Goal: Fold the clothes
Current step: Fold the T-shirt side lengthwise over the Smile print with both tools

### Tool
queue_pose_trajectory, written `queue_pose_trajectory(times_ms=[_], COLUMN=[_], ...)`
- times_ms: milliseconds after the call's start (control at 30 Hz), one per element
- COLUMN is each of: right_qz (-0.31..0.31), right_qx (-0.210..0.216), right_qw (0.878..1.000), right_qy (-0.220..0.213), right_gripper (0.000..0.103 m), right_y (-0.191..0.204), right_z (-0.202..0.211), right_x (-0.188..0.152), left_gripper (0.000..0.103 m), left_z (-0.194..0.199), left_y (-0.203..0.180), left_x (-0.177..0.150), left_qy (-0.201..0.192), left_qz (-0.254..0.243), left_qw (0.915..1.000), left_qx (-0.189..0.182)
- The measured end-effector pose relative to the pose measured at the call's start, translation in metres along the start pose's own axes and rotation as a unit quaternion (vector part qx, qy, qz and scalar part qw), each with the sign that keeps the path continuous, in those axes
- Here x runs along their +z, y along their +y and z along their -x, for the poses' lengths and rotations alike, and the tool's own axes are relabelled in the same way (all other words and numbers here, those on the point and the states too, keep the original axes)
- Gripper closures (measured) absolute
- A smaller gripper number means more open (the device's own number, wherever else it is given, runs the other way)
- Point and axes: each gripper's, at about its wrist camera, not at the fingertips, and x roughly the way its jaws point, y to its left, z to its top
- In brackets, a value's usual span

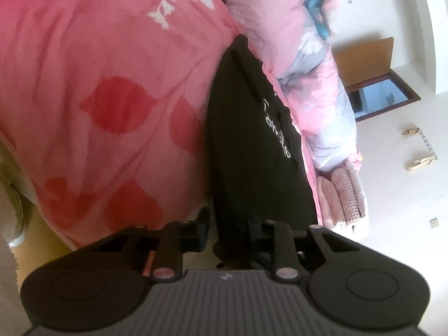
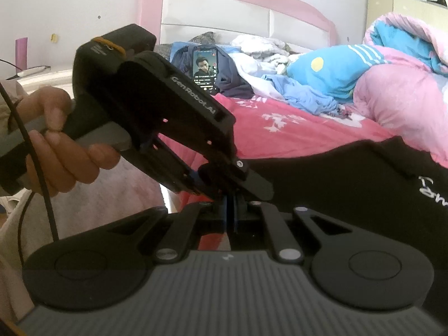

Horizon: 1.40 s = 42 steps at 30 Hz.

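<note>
The black garment [image 1: 246, 140] with white lettering [image 1: 277, 128] lies stretched along the bed, and everything else is placed from it.

In the left wrist view, to the left of the garment spreads a pink bedspread [image 1: 112, 84] printed with red leaf shapes and white flowers. The garment's near end hangs past the edge of the bedspread and drops into the left gripper [image 1: 229, 229]. This gripper's fingers stand apart and released, with the dark cloth lying between them. To the right of the garment, touching its long edge, runs a rolled pink and pale quilt [image 1: 308, 70]. A folded checked cloth [image 1: 345, 196] sits near the quilt's lower end.

In the right wrist view, far to the left of the garment, a hand [image 2: 56, 145] grips the left gripper's handle, and a black cable [image 2: 36, 168] trails down beside it. That gripper's tip meets the garment's left edge. Directly below that tip, the right gripper [image 2: 231, 212] is clenched, its blue pads pressed together. I cannot tell if cloth is pinched there. Behind the garment, a phone [image 2: 205, 68] with a lit screen stands propped against dark clothing. Loose blue clothes [image 2: 308, 95] lie on the bedspread to the phone's right. The pink and white headboard [image 2: 224, 8] rises behind them.
</note>
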Motion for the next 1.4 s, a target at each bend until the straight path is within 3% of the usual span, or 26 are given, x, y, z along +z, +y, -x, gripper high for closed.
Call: queue_pose_trajectory(times_ms=[133,400,567,833,967,1067,1200,1400], right_qz=[-0.017,-0.042,-0.114,-0.255,-0.270,-0.291,-0.363,-0.496], right_qx=[0.010,0.024,0.021,-0.067,-0.152,-0.222,-0.277,-0.285], right_qw=[1.000,0.999,0.993,0.964,0.950,0.929,0.887,0.819], right_qy=[0.003,-0.004,-0.007,-0.028,-0.045,-0.056,-0.064,-0.044], right_gripper=[0.100,0.098,0.094,0.089,0.079,0.068,0.056,0.053], right_y=[-0.005,-0.011,-0.036,-0.093,-0.119,-0.140,-0.169,-0.204], right_z=[-0.001,0.009,0.021,0.070,0.115,0.157,0.210,0.240], right_x=[-0.004,-0.013,-0.024,-0.050,-0.057,-0.068,-0.097,-0.152], left_gripper=[0.092,0.093,0.093,0.093,0.093,0.093,0.093,0.093], left_z=[-0.008,-0.015,-0.014,-0.016,-0.018,-0.015,-0.015,-0.015], left_y=[0.003,0.006,0.001,-0.011,-0.020,-0.024,-0.030,-0.031], left_x=[0.003,0.005,0.006,0.004,0.003,-0.001,-0.003,-0.005], left_qy=[0.008,0.012,0.010,0.007,0.008,0.008,0.009,0.006], left_qz=[0.012,0.016,-0.005,-0.051,-0.081,-0.102,-0.124,-0.133], left_qw=[0.9999,0.9996,0.9992,0.9960,0.9924,0.9892,0.9851,0.9834], left_qx=[0.002,0.019,0.037,0.073,0.092,0.105,0.120,0.123])
